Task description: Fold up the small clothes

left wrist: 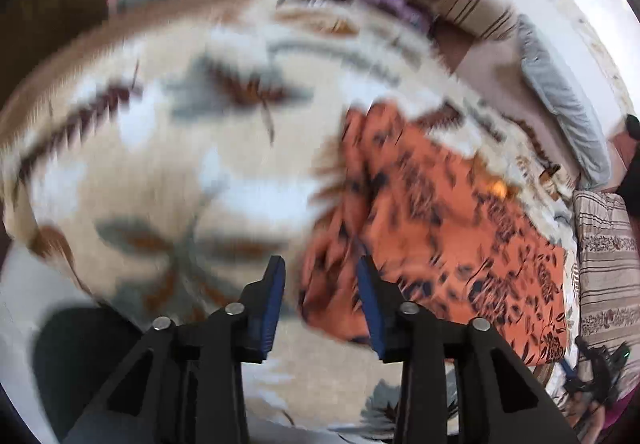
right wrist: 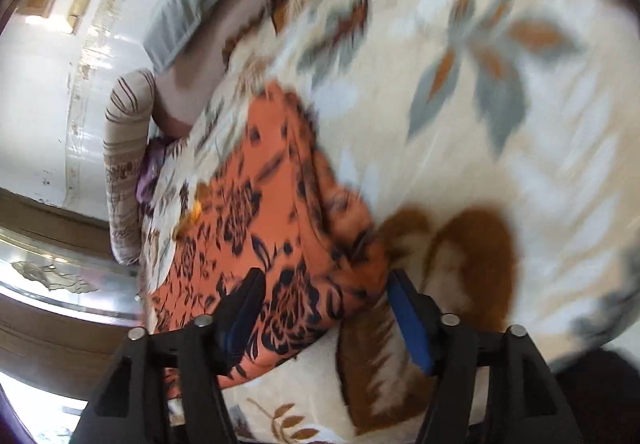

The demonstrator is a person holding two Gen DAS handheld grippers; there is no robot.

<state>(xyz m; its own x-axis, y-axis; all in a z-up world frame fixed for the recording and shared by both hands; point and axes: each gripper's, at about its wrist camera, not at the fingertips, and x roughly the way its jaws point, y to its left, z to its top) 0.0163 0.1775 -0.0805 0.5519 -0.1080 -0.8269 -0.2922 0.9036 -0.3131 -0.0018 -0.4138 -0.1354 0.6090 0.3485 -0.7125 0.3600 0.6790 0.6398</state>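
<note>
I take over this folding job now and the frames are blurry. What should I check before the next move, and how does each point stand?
1. Left gripper open: ok, jaws apart, nothing between them.
2. Right gripper open: ok, jaws apart over the cloth.
3. Orange flowered garment lies on the floral blanket: ok.
4. Garment spread flat: not ok, ridges along one edge.
5. Fold finished: cannot tell, motion blur.
6. Corners within view: cannot tell, the far edge smears.
</note>
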